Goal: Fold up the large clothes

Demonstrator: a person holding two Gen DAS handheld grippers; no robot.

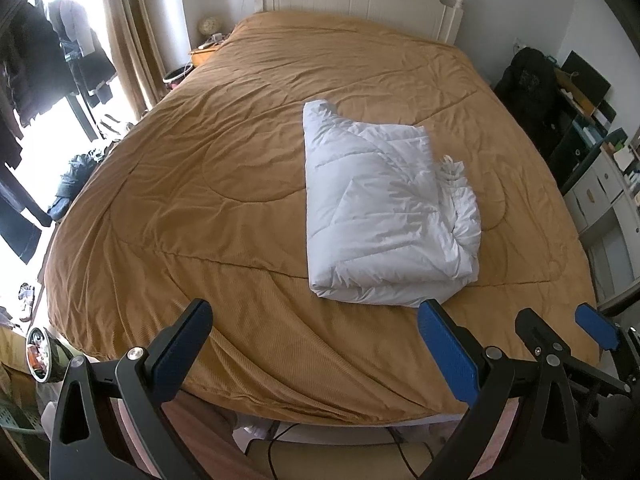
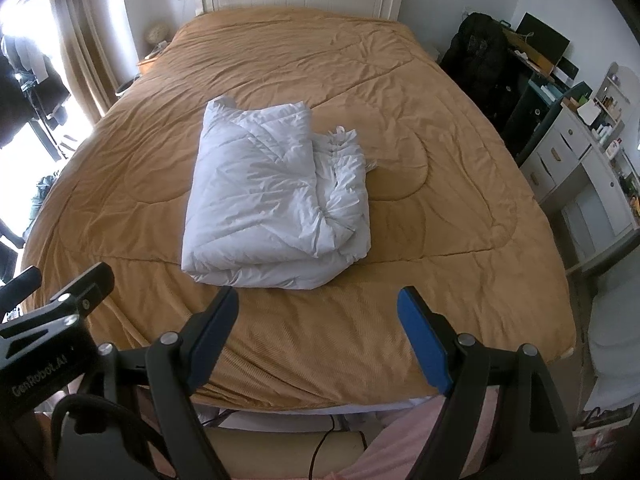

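The bed (image 1: pixel 168 208) fills my view under its tan cover, and the white quilt (image 1: pixel 384 208) lies on it folded into a thick bundle, right of middle. Its right edge is bunched and loose; I judge a careless pinch there would drag layers apart. My left gripper (image 1: pixel 316 344) and right gripper (image 2: pixel 318 320) hover over the foot edge, level, side by side, fingers spread wide, holding nothing.

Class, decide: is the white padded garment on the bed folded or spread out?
Folded: the white garment lies as a compact layered bundle on the tan bedspread, doubled edges showing.
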